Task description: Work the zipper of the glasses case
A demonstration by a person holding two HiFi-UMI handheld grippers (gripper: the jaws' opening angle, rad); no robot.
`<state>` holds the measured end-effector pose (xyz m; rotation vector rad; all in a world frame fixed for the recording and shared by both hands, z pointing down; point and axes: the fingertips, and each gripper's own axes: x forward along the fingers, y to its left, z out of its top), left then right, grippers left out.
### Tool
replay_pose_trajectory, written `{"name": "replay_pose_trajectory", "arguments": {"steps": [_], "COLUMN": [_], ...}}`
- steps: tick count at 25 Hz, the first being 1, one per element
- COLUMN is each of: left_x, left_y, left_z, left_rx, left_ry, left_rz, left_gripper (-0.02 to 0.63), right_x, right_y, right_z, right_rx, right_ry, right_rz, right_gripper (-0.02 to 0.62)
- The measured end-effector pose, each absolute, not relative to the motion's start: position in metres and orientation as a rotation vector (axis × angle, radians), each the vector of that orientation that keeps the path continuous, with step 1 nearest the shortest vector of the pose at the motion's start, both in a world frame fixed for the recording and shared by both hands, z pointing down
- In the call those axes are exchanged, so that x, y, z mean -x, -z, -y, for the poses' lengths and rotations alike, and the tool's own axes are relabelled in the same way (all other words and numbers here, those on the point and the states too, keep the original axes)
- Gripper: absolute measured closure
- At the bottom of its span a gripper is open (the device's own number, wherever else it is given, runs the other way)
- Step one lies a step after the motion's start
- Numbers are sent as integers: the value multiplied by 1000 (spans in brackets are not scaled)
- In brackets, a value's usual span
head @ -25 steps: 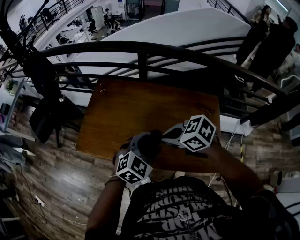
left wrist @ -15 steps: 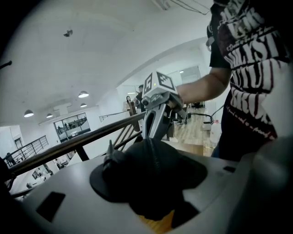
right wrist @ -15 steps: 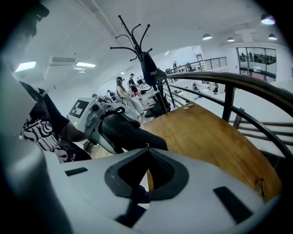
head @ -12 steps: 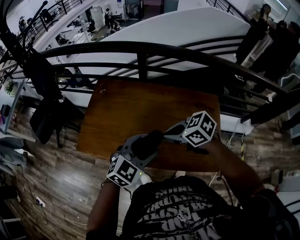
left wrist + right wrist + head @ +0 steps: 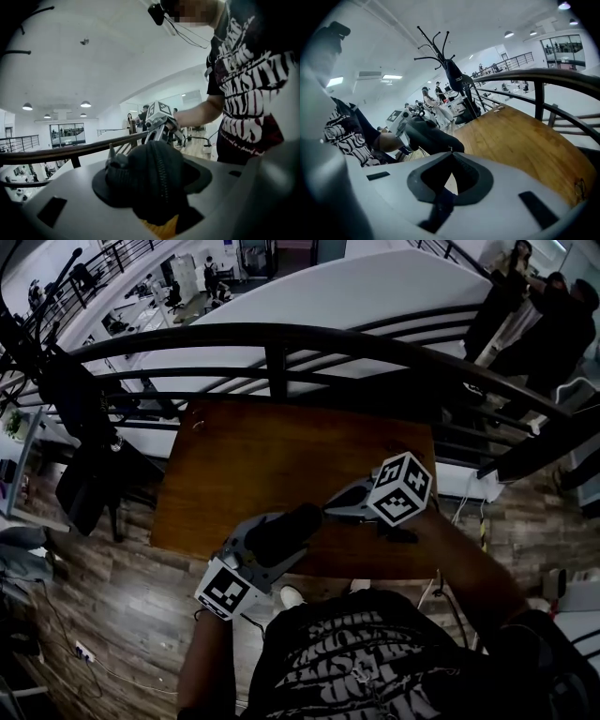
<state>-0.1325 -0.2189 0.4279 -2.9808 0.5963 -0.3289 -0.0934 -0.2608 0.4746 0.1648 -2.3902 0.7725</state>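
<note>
Now we hold the case (image 5: 298,521) up off the table (image 5: 281,446), over its near edge, with a gripper at each end. Our left gripper (image 5: 270,544) reaches in from below the table's near edge, left cube (image 5: 225,589) trailing over the floor (image 5: 112,596). Its jaws stand wide and clamp the case's dark, rounded body between the pads. In the left gripper view the zipper (image 5: 162,174) runs down the case's middle, facing the camera, and looks closed along the stretch we can see.

Our right gripper (image 5: 330,512) comes from the table's near right side and meets the case's far end, right cube (image 5: 401,488) above the tabletop. Its jaws are clenched tight together, tips touching. In the right gripper view a small glinting pull (image 5: 450,149) sits right at those tips, against the case's end, and the tips appear to pinch it.

Nothing else lies on the table that we can make out, save a faint mark near its far left corner.

Beyond the table's far edge curves a dark railing (image 5: 281,338). A black coat stand (image 5: 450,70) rises past the table's far left corner. Some people (image 5: 539,306) stand beyond the railing, off the table's far right corner.
</note>
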Motion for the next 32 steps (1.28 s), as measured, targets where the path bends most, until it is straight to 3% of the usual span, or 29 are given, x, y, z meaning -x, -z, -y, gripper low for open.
{"name": "replay_pose_trajectory", "arguments": {"steps": [4, 16, 26, 32], "left_x": [139, 145, 96, 56], "left_y": [-407, -398, -488, -559], "left_z": [216, 215, 256, 303], "left_rx": [3071, 3170, 3233, 3541], "left_ry": [85, -154, 241, 121], "left_rz": [-583, -487, -546, -693], "left_gripper": [347, 347, 344, 344], "right_x": [90, 89, 43, 13], "right_y": [-476, -486, -553, -594], "right_z": [260, 249, 258, 256], "right_rx": [-140, -129, -407, -491], "right_ry": [-787, -901, -701, -775], "right_rz": [2379, 2398, 2210, 2133], "right_gripper": [597, 597, 594, 595]}}
